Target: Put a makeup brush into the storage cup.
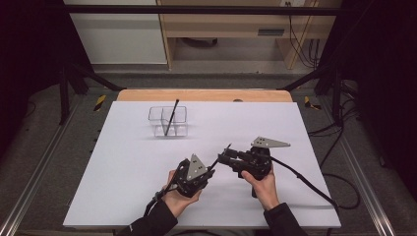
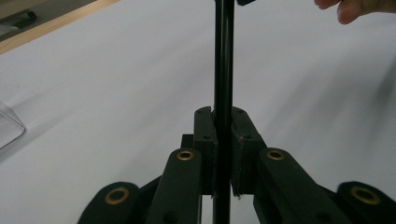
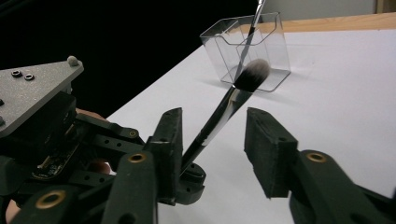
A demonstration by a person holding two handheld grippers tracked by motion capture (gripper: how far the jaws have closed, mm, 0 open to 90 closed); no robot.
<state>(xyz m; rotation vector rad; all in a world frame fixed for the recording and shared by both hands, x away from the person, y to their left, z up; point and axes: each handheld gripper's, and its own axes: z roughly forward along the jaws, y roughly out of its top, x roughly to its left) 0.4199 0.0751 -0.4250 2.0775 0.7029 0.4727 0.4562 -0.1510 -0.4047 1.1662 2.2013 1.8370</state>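
Matte black fingers (image 2: 205, 140) around slim glossy brush (image 2: 223, 60)

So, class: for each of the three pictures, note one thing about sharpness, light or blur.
High view: dark, vignetted sides, evenly lit white table. Left gripper view: table streaked with motion blur, the clamped brush handle sharper. Right gripper view: brush head crisp, near jaws soft, clear holder catching pale reflections.

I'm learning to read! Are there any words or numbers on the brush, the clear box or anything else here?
None can be read.
The brush handle: plain black, no words.
The clear box: no label.
The grey plate on the right gripper: bare.
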